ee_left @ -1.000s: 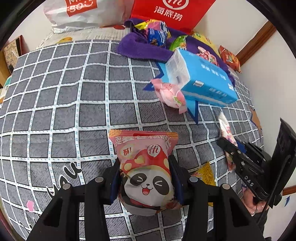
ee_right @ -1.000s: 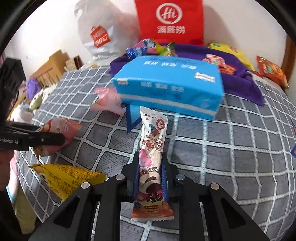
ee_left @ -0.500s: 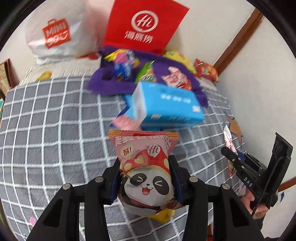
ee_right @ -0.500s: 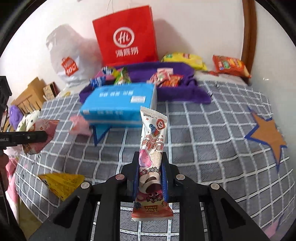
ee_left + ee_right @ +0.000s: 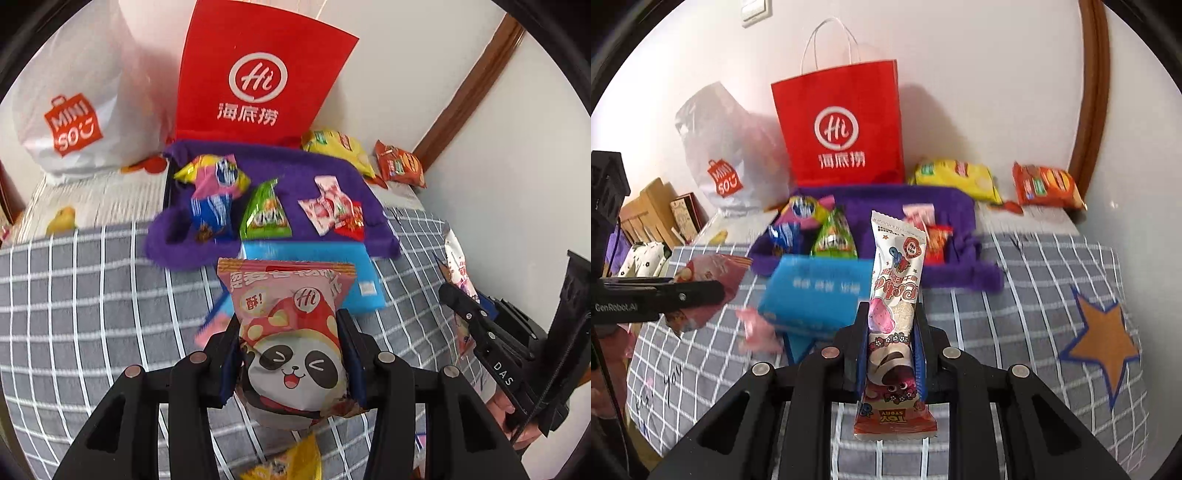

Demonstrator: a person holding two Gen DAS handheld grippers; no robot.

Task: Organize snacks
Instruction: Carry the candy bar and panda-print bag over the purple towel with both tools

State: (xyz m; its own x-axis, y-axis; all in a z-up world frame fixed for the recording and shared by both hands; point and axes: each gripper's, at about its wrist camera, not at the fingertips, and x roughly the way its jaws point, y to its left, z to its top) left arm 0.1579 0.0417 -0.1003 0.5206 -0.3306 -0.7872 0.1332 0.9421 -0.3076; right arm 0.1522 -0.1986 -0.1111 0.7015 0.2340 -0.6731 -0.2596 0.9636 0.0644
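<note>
While you carry a snack in each hand, both packets hang clear of the bed [image 5: 1034,295], short of the purple cloth [image 5: 886,199] that seems to serve as the collecting spot.

Your left hand-held gripper [image 5: 291,354] is closed partway on the panda snack bag [image 5: 295,332], its pads pressing the bag's puffy sides near the lower half, so the printed face stays upright and the top seam stands free. That hold suits an air-filled bag: squeeze harder and it could pop or slip out.

Your right hand-held gripper [image 5: 892,350] is nearly shut on the slim pink wafer packet [image 5: 895,295], clamped across its lower half with the long end pointing toward the purple cloth. Holding it low lets you lay the far end down first.

On the purple cloth lie a green packet [image 5: 833,236], a blue packet [image 5: 783,234], a pink-and-yellow one [image 5: 805,208] and some red-and-white sweets [image 5: 332,208], so sorted snacks seem to gather there. A blue tissue pack [image 5: 816,291] sits just in front of the purple cloth, between it and your grippers, and you will likely need to pass over it. A yellow bag [image 5: 956,177] and an orange bag [image 5: 1045,184] rest beside the purple cloth toward the wall, not yet on it. A red paper bag [image 5: 842,122] stands directly behind the purple cloth.
</note>
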